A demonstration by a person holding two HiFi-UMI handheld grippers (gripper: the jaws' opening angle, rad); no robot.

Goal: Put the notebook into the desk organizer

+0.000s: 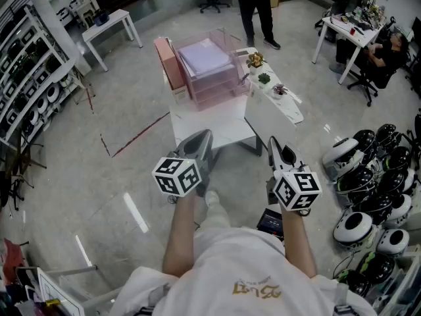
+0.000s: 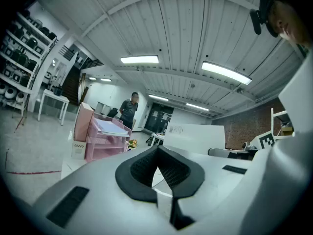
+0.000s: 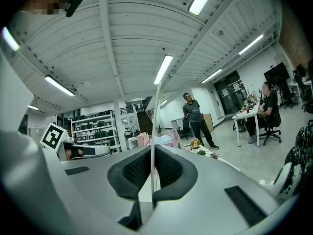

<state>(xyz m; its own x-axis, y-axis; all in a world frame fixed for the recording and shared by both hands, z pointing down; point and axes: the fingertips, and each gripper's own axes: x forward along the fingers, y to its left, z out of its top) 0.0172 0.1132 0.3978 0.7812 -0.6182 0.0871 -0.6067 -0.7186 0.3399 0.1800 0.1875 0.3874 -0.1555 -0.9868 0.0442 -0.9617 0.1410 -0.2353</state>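
**Two pairs of fingers closed, one of them on the notebook**

Little of the notebook (image 2: 193, 139) can be seen well. In the right gripper view it is only a thin white edge standing upright between the fingers. In the left gripper view it is a plain white panel at 3 o'clock, with its lower edge cut off by the gripper body. The small print at its top corner is too small to read.

The white worktop (image 1: 204, 125) stands on a grey shiny floor (image 1: 125, 176) with a red line (image 1: 139, 133) on it. Shelves (image 1: 26, 64) fill the 9 o'clock side, and a person (image 1: 254, 5) stands at 12 o'clock.

The pink desk organizer (image 1: 209, 71) sits at the far end of the worktop with pale sheets in its top tray, well apart from the notebook. The right gripper (image 1: 275, 147) pinches the notebook near its bottom. The left gripper (image 1: 202, 140) has its fingers pressed together with nothing between them.
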